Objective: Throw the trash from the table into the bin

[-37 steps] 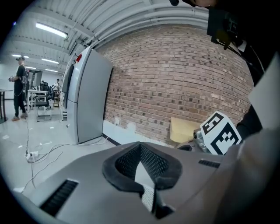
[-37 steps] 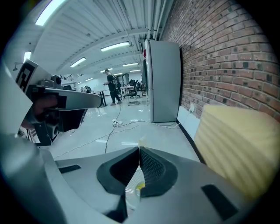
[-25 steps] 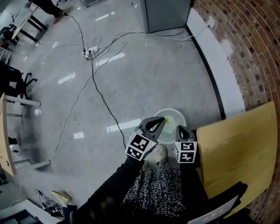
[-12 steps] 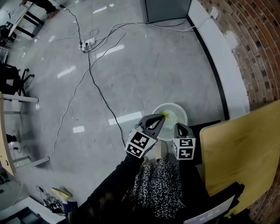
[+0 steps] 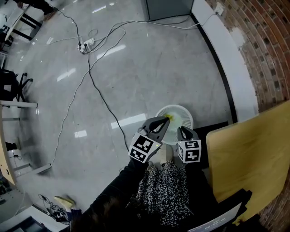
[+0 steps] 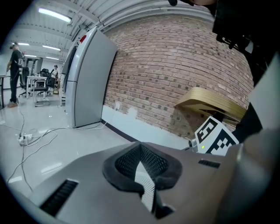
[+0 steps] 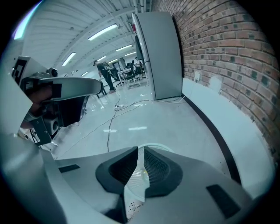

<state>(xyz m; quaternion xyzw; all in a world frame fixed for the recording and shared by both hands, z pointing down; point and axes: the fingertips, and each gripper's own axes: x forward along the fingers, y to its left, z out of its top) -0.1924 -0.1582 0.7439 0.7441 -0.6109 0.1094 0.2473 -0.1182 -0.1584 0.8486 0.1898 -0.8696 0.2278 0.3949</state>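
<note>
Place: a big open-plan office or lab hall.
Floor: polished grey floor (image 5: 158, 68), spreading wide ahead of the left tool (image 5: 166, 121).
Wall: bare brick wall (image 5: 267, 59), running along to the right of the right tool (image 5: 181, 130).
Wiring: loose cables (image 5: 97, 90) and a power strip (image 5: 86, 44) lying on the floor far ahead of both tools.
Furniture: tall grey cabinet (image 5: 167, 8) by the wall ahead; desks (image 6: 33, 79) and office chairs (image 6: 43, 75) far off left; wood-topped table (image 5: 249, 154) just right of the right tool.
Lighting: strip lights (image 6: 54, 15) overhead.

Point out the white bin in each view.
Head view: bin, just right of centre.
Left gripper view: low centre, a mesh sliver between the jaws.
Right gripper view: low centre, mesh between the jaws.
Shared landmark: the brick wall.
</note>
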